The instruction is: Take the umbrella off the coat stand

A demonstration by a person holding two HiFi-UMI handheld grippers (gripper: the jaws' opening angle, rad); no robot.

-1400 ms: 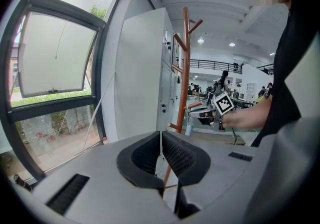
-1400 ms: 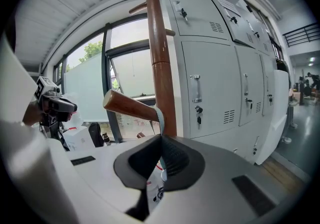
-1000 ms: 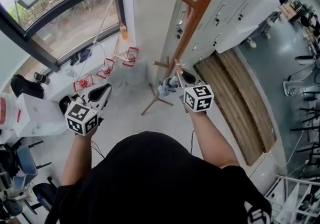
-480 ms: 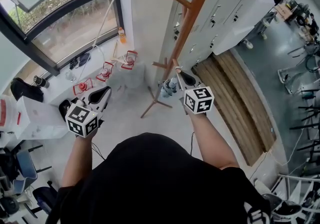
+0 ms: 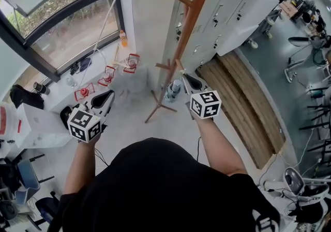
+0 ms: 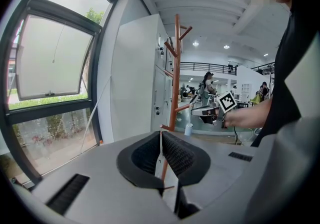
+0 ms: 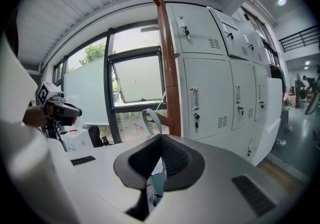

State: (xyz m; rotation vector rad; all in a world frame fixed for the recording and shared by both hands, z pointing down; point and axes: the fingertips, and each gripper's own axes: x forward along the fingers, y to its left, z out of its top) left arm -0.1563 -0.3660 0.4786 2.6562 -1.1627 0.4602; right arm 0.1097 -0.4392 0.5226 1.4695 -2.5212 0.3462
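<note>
Target location: the umbrella [image 5: 172,90], a pale blue folded type, hangs low on the coat stand [image 5: 189,24]. Its strap [image 7: 148,118] is looped over a short lower peg [image 7: 167,127]. The body hangs straight down beside the pole, so its long axis is vertical and roughly parallel to the stand.

Right gripper [image 5: 185,77]: this is the nearer tool. It sits just beside the pole at peg height. In the right gripper view the fingers are drawn together, with only a narrow slit between them. The strap runs down to meet their tips, and the umbrella body shows directly below, through the slit. The fingers appear to be pinching the umbrella at the foot of the strap, though the contact point itself is partly covered by the pads.

Left gripper [image 5: 106,97]: it is well apart from the stand, on the window side. Its fingers are closed on nothing; only the distant pole shows through the slit.

Controlling relation: the strap loop lies above the right fingers, and the peg slopes upward away from the pole. Judged from this, release requires the loop to travel up and outward along the peg to clear its free end. A downward or sideways pull is likely to load the peg and rock the stand.
</note>
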